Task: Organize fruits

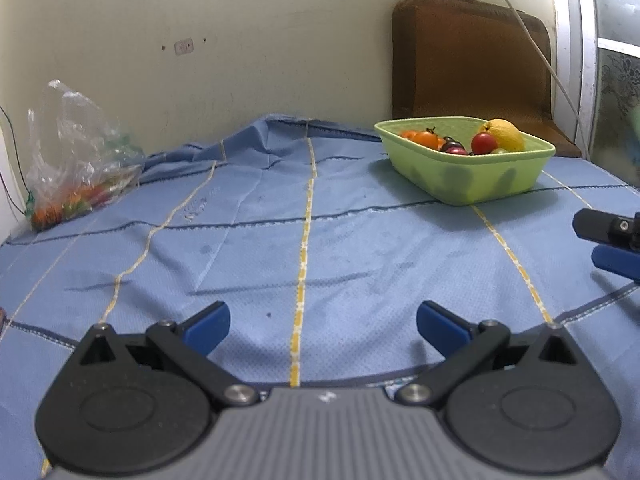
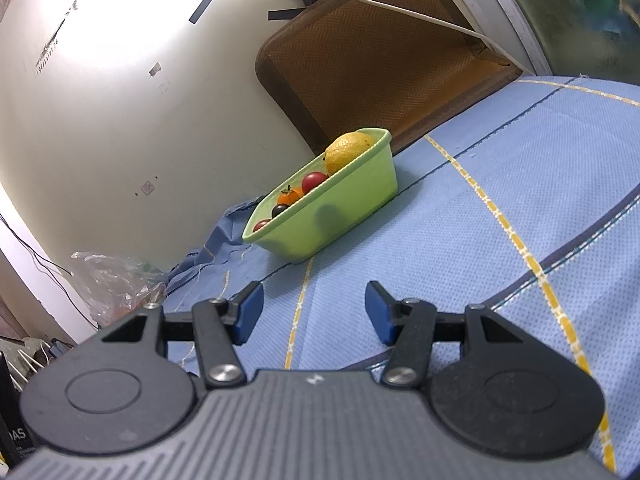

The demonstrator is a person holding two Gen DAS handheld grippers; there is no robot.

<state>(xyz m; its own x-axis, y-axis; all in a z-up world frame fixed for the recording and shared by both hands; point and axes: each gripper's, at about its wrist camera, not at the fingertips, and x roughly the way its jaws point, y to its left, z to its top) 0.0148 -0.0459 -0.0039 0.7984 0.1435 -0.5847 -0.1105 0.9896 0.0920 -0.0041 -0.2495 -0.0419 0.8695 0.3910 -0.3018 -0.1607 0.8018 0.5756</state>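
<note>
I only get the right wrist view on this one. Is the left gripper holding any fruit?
Observer: No. The left gripper is open, with only cloth between its pads.
Operator: What's in the bag? It's half hidden for me.
Observer: Small orange, red and green items, piled at its bottom.
Operator: Any loose fruit on the cloth between bag and basket?
Observer: None; that stretch shows only bare cloth.

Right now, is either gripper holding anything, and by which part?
Nothing is held. The left gripper and right gripper both stand open over the blue cloth, jaws empty.
</note>
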